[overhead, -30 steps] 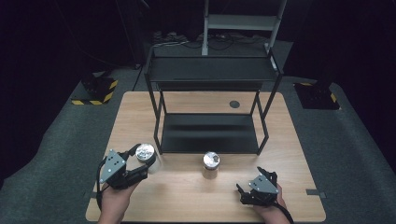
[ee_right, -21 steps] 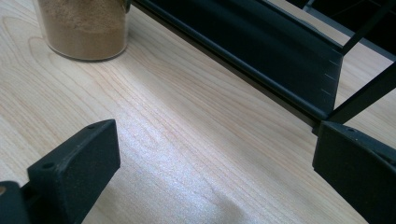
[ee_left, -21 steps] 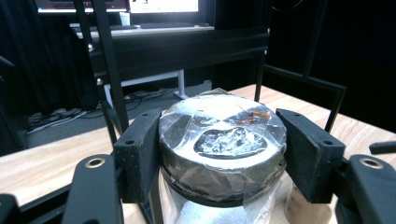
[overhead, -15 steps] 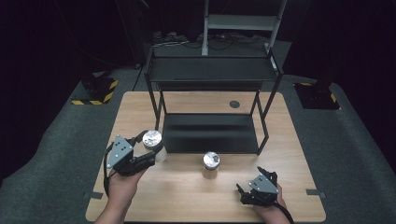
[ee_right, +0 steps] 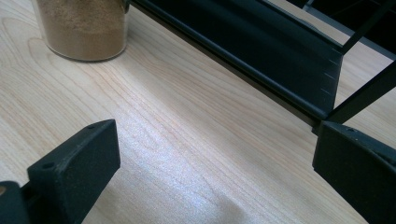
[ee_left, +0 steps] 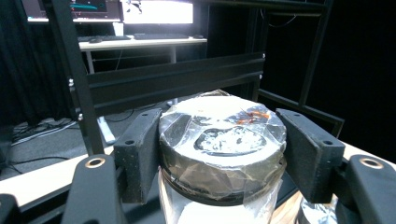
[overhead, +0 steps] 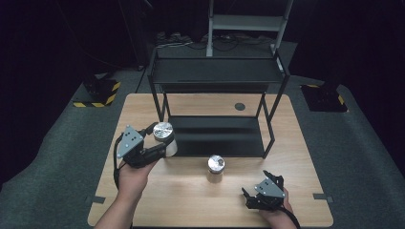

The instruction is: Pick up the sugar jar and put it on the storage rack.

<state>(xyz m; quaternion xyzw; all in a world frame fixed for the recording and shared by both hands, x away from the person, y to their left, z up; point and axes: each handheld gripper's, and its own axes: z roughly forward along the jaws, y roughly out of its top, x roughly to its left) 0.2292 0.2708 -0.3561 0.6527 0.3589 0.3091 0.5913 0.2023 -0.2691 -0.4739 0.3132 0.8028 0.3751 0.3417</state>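
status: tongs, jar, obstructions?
Left tongs shut on jar, lifted at rack's left front post. Right tongs open, on table. Second jar apart, not blocking.

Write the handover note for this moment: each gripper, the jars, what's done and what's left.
Left gripper: shut on the foil-lidded jar, held off the table beside the black rack's left front leg.
Right gripper: open, empty, resting low on the table near its front right corner.
Second jar, with brown powder inside: stands free on the table before the lower shelf.
Done: first jar picked up.
Left: probably shelve it, then likely the second jar.
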